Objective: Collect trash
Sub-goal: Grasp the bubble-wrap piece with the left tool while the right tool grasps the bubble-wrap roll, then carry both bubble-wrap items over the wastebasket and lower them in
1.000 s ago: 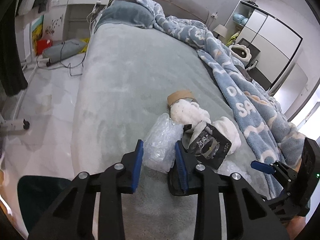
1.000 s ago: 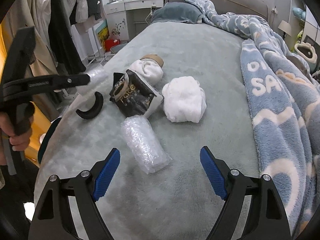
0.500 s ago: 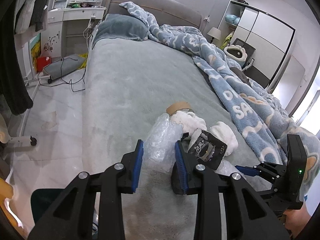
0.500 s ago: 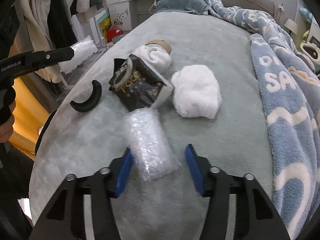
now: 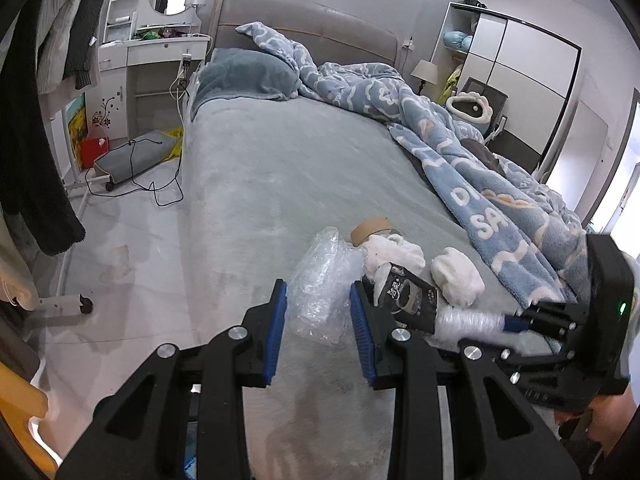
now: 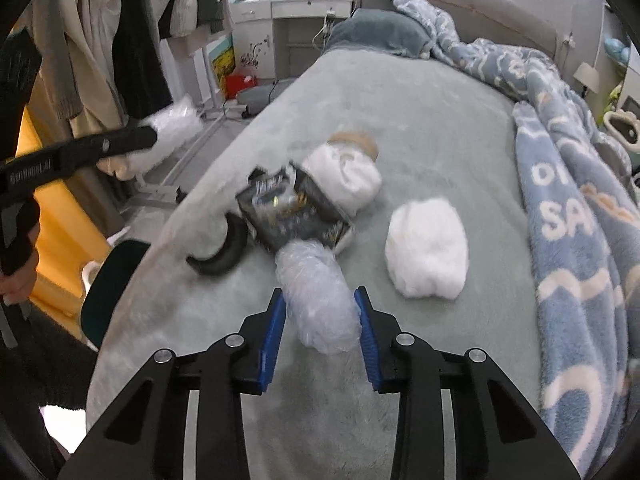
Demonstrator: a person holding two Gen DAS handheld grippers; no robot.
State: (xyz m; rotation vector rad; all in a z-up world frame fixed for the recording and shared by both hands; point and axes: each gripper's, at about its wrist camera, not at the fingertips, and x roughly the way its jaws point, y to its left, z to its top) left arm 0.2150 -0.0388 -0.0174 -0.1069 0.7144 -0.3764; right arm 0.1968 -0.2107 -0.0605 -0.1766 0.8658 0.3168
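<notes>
Plastic, clear, bubbled: 2 wads of bubble wrap, both in hand. Item 1, left-hand bubble wrap [image 5: 320, 288], is clamped between the blue pads of the left gripper [image 5: 318, 320] and appears lifted off the bed [image 5: 280, 176]; from the right wrist view it shows at 10 o'clock, out past the mattress edge. Item 2, right-hand bubble wrap [image 6: 318, 304], is clamped between the pads of the right gripper [image 6: 320, 328]; whether it has left the cover cannot be told.

Remaining on the bed, uncollected, clock positions taken from item 2 in the right wrist view:
- 1 black printed packet [image 6: 294, 210], at 12 o'clock, touching item 2.
- 1 white fluffy wad [image 6: 428, 252], at 2 o'clock, lying apart.
- 1 second white wad [image 6: 344, 172], at 12 o'clock beyond the packet, with 1 brown tape roll [image 6: 356, 140] against its far side.
- 1 black curved piece [image 6: 222, 250], at 10 o'clock, near the mattress edge.

Dark round rim [image 6: 112, 280] beside the bed at 9 o'clock: possibly a bin; not certain.

Status, judged: 2 pieces secured, none yet deposited; 5 loose items left, so the job stands at an early stage.
</notes>
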